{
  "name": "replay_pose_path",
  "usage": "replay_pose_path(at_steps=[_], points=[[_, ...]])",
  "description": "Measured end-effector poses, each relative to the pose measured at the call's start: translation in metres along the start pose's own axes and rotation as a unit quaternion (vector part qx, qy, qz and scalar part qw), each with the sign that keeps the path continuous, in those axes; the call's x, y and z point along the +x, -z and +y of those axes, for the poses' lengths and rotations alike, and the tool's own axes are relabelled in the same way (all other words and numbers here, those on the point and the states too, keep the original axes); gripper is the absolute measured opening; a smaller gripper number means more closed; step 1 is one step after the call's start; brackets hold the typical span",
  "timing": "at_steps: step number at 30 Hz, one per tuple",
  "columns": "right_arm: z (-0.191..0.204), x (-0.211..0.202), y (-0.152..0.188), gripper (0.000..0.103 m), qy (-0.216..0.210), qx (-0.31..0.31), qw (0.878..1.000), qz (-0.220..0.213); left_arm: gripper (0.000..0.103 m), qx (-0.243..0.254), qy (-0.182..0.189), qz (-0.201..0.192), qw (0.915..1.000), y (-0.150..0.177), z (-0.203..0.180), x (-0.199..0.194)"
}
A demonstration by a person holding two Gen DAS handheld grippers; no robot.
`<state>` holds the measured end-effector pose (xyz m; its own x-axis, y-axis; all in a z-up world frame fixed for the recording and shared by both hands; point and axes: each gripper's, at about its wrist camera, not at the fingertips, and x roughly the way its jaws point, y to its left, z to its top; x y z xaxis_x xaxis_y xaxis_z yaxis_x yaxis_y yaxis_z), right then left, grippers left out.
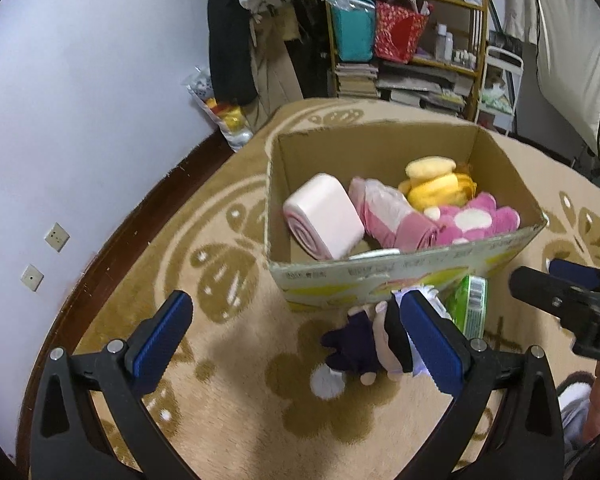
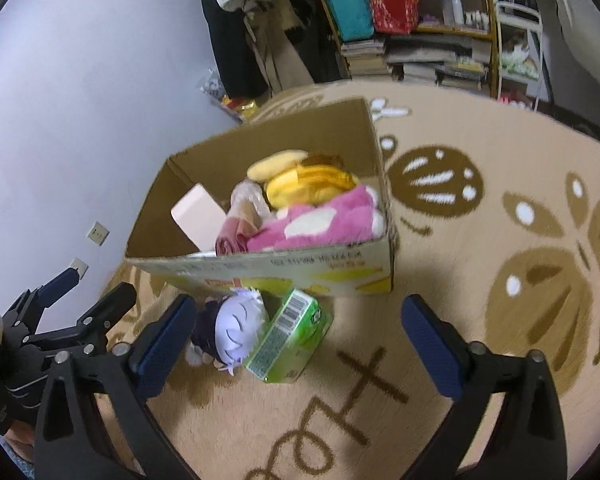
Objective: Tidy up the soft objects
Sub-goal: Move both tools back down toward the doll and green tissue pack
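Task looks mostly done from where I sit. The cardboard box sits on the carpet and already holds four soft things: a pink roll-shaped cushion at the left, a pink bagged bundle beside it, a yellow plush toward the back right, and a pink spotted plush against the front right wall.

Two items left on the floor, both just in front of the box's near wall: a small doll with a pale lilac head and dark outfit, lying on its side, and a green packet with a barcode, touching the doll's head (looks like a tissue pack, can't read it).

My left gripper is spread wide, holding nothing; its right pad overlaps the doll in the left wrist view, whether it touches I can't tell. My right gripper is also spread wide and empty, with the packet and the doll's head framed between its pads, hovering above them as far as I can judge.

So I judge: four in, two to go. Next step is likely a pick of doll or packet, then drop into the box, where there's free room at the front left corner. Right wrist view is a bit blurred.
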<state>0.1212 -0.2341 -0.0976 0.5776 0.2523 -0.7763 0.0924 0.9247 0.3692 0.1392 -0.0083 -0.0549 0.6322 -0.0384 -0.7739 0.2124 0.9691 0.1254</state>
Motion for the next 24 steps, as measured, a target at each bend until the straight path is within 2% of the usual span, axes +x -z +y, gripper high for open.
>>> replay_pose_path(at_steps=[2,10,15,17,22,24], points=[[-0.002,0.006,0.002,0.089,-0.009,0.004,1.000,0.012,0.103,0.000,0.007,0.008,0.9999,0.002,-0.002,0.004],[-0.006,0.029,0.007,0.088,-0.013,0.013,0.999,0.041,0.103,0.001,0.019,0.037,0.9991,0.004,-0.005,0.024],[-0.012,0.041,0.007,0.087,-0.017,0.029,0.998,0.054,0.103,-0.005,0.042,0.048,0.9980,0.004,-0.005,0.033],[-0.016,0.047,0.007,0.081,-0.021,0.038,0.997,0.060,0.103,-0.001,0.044,0.051,0.9977,0.005,-0.006,0.036],[-0.020,0.058,0.007,0.078,-0.024,0.053,0.996,0.070,0.103,0.012,0.059,0.066,0.9960,0.007,-0.014,0.047],[-0.022,0.062,0.006,0.072,-0.026,0.059,0.995,0.074,0.103,0.016,0.065,0.069,0.9954,0.008,-0.018,0.048]])
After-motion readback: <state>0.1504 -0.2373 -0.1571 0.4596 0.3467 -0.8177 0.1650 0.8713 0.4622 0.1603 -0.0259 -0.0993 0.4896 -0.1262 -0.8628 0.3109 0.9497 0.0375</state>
